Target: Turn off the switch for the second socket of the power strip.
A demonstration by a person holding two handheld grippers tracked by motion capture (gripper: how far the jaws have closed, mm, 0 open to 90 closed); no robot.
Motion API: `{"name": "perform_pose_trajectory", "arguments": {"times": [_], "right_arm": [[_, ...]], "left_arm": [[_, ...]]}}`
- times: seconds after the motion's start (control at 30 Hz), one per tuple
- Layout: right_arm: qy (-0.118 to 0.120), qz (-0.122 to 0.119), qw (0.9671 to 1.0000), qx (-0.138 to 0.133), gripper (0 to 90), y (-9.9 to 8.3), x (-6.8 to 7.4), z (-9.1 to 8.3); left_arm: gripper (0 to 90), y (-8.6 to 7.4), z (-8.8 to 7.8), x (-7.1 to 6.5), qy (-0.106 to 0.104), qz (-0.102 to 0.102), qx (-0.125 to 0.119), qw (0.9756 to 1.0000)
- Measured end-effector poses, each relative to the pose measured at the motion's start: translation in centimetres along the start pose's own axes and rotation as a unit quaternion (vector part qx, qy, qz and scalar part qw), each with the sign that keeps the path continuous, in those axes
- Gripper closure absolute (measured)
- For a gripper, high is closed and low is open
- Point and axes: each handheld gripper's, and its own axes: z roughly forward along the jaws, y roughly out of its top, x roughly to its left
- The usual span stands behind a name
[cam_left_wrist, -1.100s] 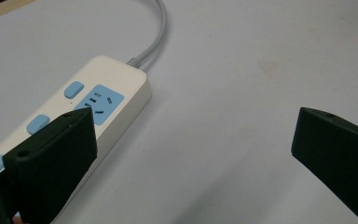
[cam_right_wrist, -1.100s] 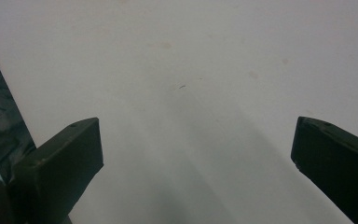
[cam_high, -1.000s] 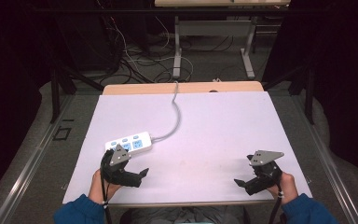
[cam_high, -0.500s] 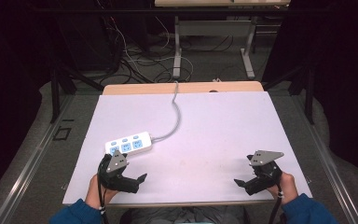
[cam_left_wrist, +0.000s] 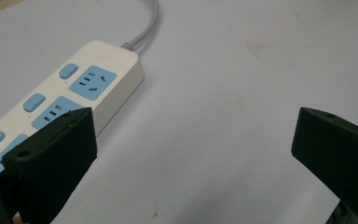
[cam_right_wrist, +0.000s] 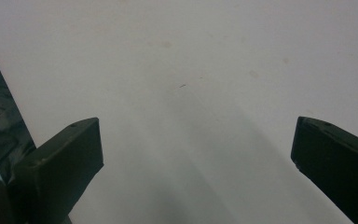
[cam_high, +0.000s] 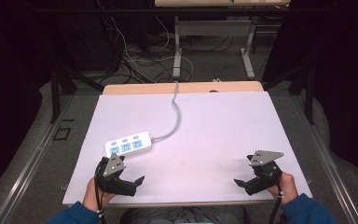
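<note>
The left gripper (cam_high: 129, 183) hovers just on the near side of the power strip (cam_high: 128, 145), its jaws spread wide with nothing between them; in the left gripper view (cam_left_wrist: 193, 154) one jaw overlaps the strip's (cam_left_wrist: 60, 105) near end without gripping it. The right gripper (cam_high: 248, 183) sits well to the right of the strip, close to the table's near edge, jaws equally wide apart and empty, over bare tabletop (cam_right_wrist: 191, 93).

Since a second ago the left gripper has drawn back toward the person, uncovering the strip; the right gripper has hardly shifted.

The strip lies flat on the white table (cam_high: 214, 126), and its grey cord (cam_high: 176, 112) curves away from it over the far edge. Nothing blocks either gripper.
</note>
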Motion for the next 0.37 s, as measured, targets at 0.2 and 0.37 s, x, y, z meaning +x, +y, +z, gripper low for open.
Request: {"name": "perform_pose_trajectory", "arguments": {"times": [0.2,0.37], "right_arm": [[-0.005,0.002,1.0000,0.000,1.5,-0.02,0.07,0.05],[-0.001,-0.003,1.0000,-0.001,1.5,-0.01,-0.07,0.05]], "left_arm": [[0.0,-0.26,0.26,0.05,-0.003,-0.005,-0.001,1.0000],[0.0,-0.28,0.33,0.20,-0.003,-0.003,0.002,1.0000]]}}
